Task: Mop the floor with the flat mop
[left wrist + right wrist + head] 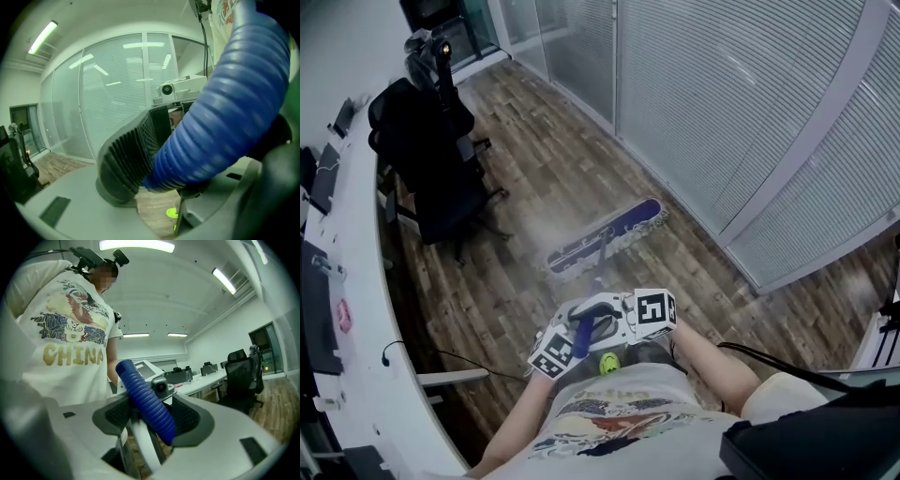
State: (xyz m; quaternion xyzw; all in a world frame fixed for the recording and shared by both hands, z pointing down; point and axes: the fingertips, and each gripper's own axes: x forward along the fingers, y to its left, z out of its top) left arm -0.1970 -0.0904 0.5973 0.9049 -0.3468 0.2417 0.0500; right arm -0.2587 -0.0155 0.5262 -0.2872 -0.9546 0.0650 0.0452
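Both bare forearms (712,361) reach forward from the torso, with the hands close together in front of the belly. The left gripper (575,339) and right gripper (606,324) face each other from opposite sides, marker cubes outward. Each has its jaws closed on the blue ribbed mop handle (149,405), with the left gripper's pads pressed against the grip.

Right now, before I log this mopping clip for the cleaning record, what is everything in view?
mop head: one, blue with pale fringe, flat on the floor near the glass wall
mop handle: one, blue ribbed grip, in both grippers
floor: brown wood planks
office chairs: several, black, along the desk
desk: one, white, left side
glass wall: pale blinds, right side
left gripper: closed on the mop handle
right gripper: closed on the mop handle
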